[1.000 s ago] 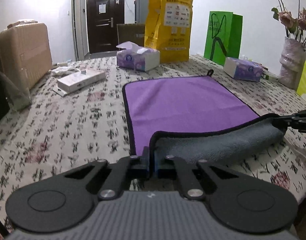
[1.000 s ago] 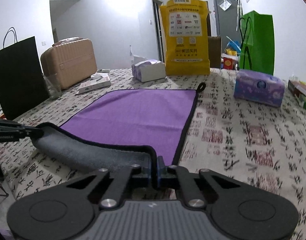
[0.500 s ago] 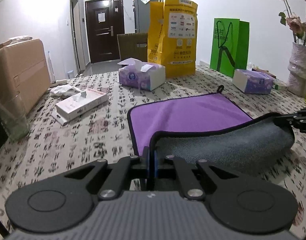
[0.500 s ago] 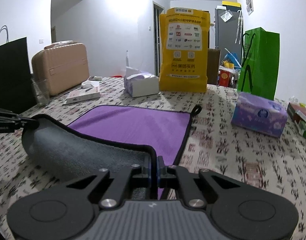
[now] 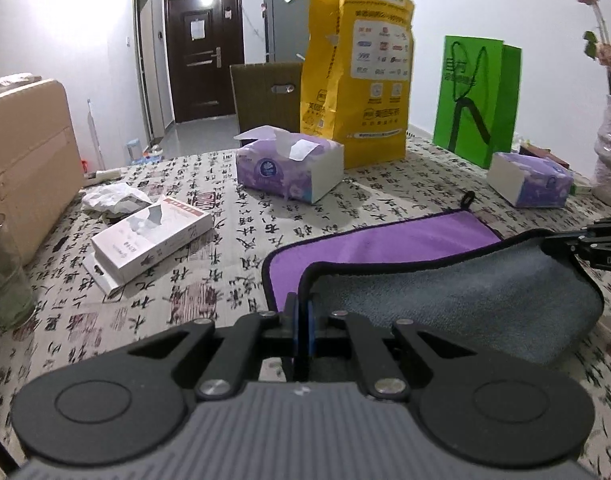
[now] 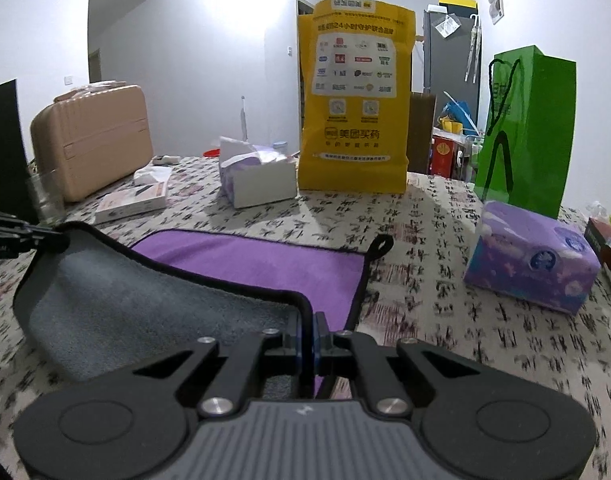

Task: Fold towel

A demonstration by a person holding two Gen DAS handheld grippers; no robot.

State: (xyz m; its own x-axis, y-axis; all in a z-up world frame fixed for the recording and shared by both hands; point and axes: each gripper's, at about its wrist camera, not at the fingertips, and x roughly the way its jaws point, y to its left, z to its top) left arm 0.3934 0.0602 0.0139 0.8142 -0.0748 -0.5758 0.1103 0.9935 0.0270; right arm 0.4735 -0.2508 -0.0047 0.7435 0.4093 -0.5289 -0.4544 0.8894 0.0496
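Note:
The towel is purple on top and grey underneath, with black piping and a hanging loop at its far corner. It lies on the patterned tablecloth. My left gripper is shut on its near left corner. My right gripper is shut on its near right corner. Both hold the near edge lifted and carried over the towel, so the grey underside faces up in a curved fold. The far purple part still lies flat. The right gripper shows in the left wrist view, the left gripper in the right wrist view.
An open tissue pack, a yellow bag and a green bag stand beyond the towel. A second tissue pack lies at the right. A flat white box, a glass and a beige suitcase are at the left.
Both grippers have carried the near edge up and forward over the towel. The grey fold has grown and less of the purple face shows.

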